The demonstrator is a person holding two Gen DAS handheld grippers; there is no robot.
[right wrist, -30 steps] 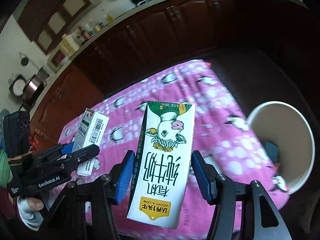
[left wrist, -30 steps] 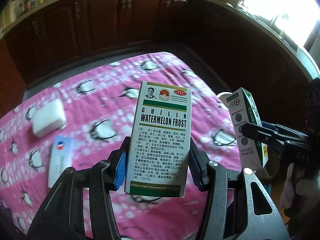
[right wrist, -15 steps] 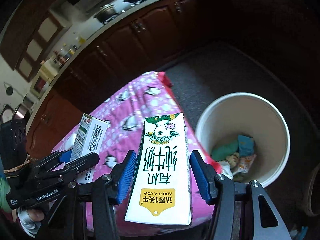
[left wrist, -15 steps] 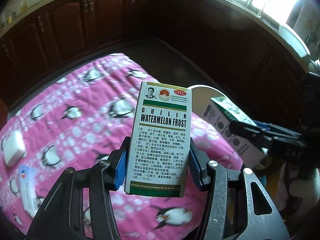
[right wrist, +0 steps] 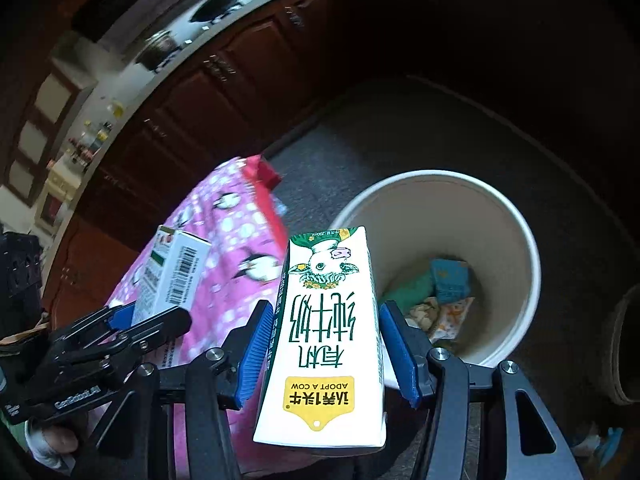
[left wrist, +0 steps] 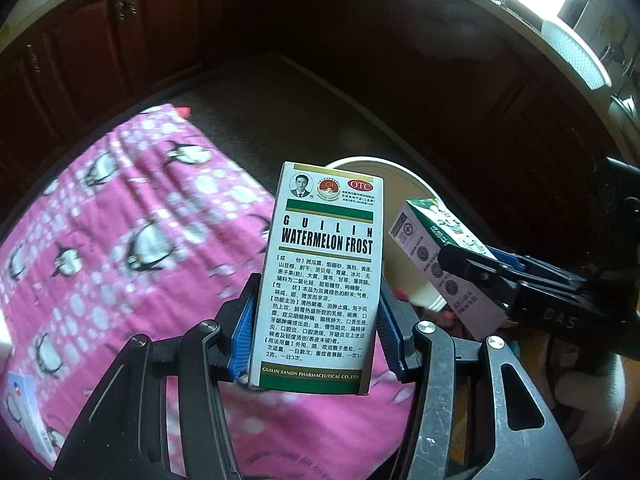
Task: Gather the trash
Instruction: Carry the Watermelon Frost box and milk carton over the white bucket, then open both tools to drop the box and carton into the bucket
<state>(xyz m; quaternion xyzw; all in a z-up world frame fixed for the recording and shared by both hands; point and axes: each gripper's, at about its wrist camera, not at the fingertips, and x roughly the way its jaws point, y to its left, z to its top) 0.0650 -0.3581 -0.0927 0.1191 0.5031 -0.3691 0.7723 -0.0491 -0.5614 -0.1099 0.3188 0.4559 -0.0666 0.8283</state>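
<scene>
Bin rim: the medicine box (left wrist: 320,280) covers the near left part of the white bin (left wrist: 404,184) in the left wrist view.
Bin contents: the milk carton (right wrist: 326,316) hides the left side of the trash heap; the crumpled wrappers (right wrist: 440,316) are too small to tell apart.
Milk carton base: in the left view, lost behind the right gripper (left wrist: 476,268).
Blue-and-white packet (left wrist: 24,416): cut off by the left edge.
Counter bottles (right wrist: 94,136): too small to read.
</scene>
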